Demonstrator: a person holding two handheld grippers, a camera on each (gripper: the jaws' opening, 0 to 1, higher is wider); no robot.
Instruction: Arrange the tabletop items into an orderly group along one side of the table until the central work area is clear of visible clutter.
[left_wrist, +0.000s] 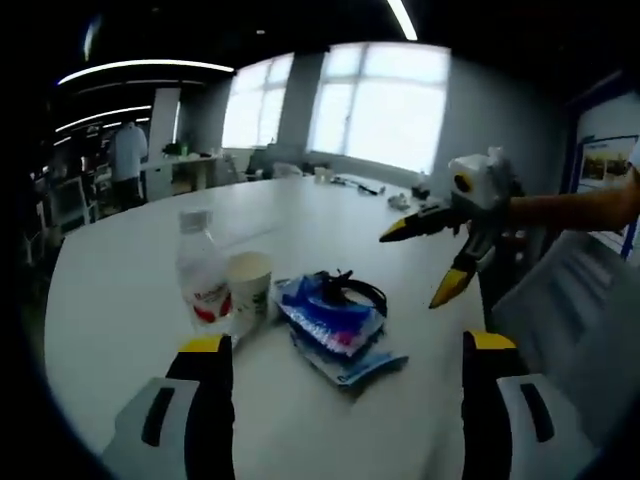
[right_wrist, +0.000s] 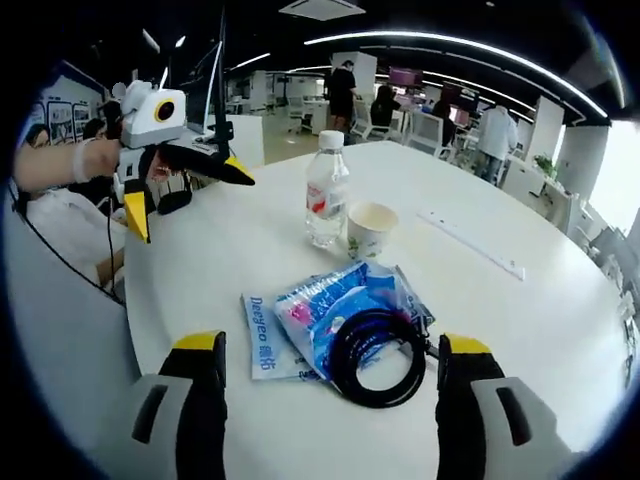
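Note:
A clear water bottle with a white cap and red label stands on the white table, beside a paper cup. To their right lie blue snack packets with a coiled black cable on top. My left gripper is open just short of them. My right gripper hovers open at the right, above the table edge. In the right gripper view the bottle, cup, packets and cable lie ahead of my open right gripper; the left gripper hangs open at the upper left.
A long white strip lies on the table past the cup. Small items sit at the table's far end near the windows. Desks, chairs and standing people fill the office behind. A seated person is by the table edge.

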